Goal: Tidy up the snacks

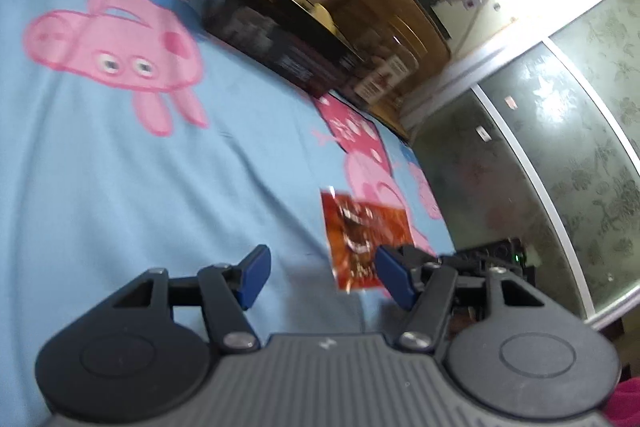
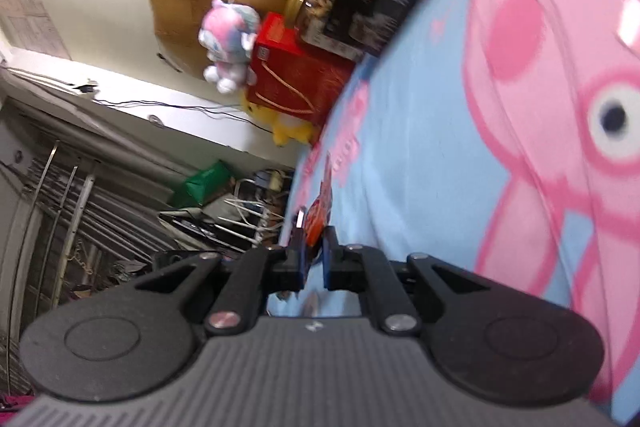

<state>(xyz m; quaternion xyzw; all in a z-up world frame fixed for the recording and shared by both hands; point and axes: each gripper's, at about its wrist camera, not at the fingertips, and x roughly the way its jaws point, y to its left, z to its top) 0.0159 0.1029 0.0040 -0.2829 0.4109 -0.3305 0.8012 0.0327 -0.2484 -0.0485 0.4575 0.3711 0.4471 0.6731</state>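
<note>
Holding a thin red snack packet [image 2: 316,223] by its edge, the right gripper [image 2: 314,259] is clenched on it, just above the blue bedsheet [image 2: 400,147]. The packet could slip out, because the hold is narrow. The left gripper [image 1: 320,277] is released, holding nothing. Far behind the packet, a jar [image 2: 312,7] holds pale snacks, beside a red box [image 2: 296,79].

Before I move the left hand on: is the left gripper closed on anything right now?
No. The left gripper has its blue pads apart with nothing between them; only blue cartoon bedsheet shows there, the red foil snack packet beyond.
</note>
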